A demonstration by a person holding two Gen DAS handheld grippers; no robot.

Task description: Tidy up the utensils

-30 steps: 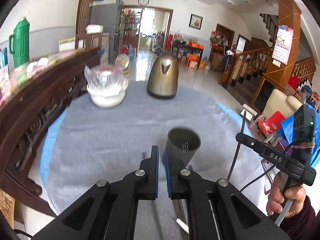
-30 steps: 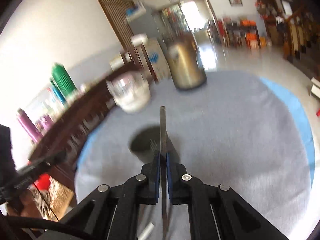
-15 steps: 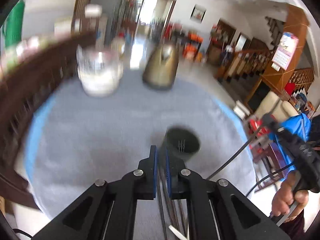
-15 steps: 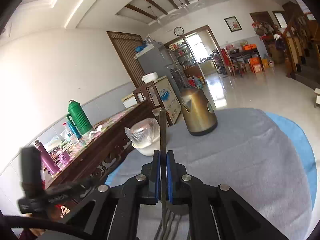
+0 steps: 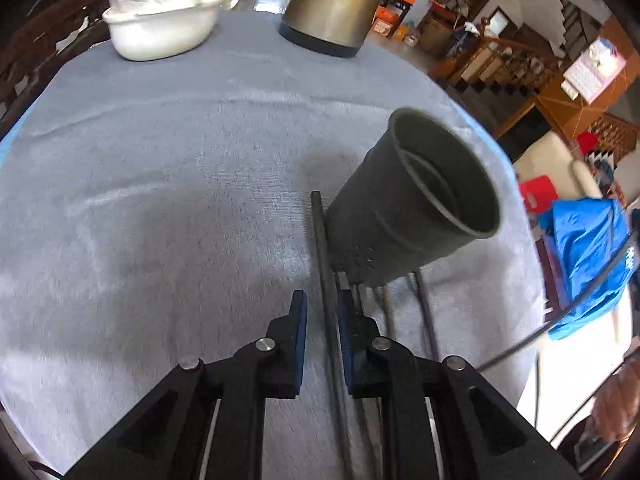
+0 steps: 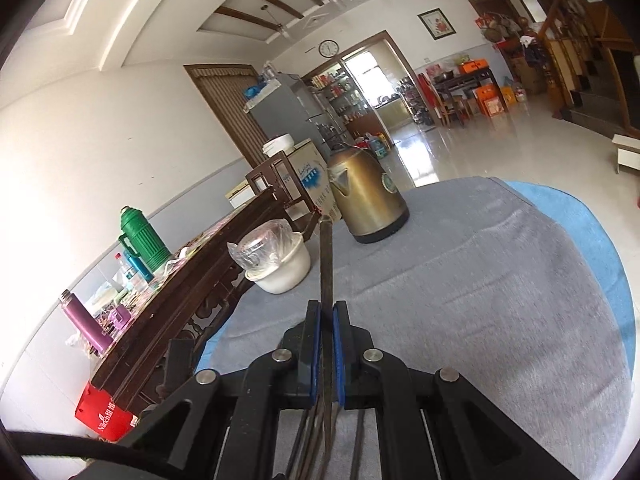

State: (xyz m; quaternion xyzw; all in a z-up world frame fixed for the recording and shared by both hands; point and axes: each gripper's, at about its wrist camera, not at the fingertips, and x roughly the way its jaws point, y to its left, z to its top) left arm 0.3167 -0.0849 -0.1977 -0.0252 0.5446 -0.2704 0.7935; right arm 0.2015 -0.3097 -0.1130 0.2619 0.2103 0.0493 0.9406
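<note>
No writing on the task items is readable. Your left gripper [image 5: 322, 312] is slightly apart, straddling a dark thin metal rod [image 5: 325, 264] beside the dark grey plastic holder cup [image 5: 416, 208]. Your right gripper [image 6: 326, 334] is clamped on a dark flat metal utensil handle [image 6: 326, 264].

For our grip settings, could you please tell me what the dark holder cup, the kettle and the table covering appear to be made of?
The dark grey tapered holder cup looks like matte moulded plastic: dull surface, small perforations near its base. The bronze-gold kettle seems to be brushed metal with soft reflections, on a dark, possibly plastic, base. The grey table cloth looks like soft napped fabric, showing brush marks.
</note>
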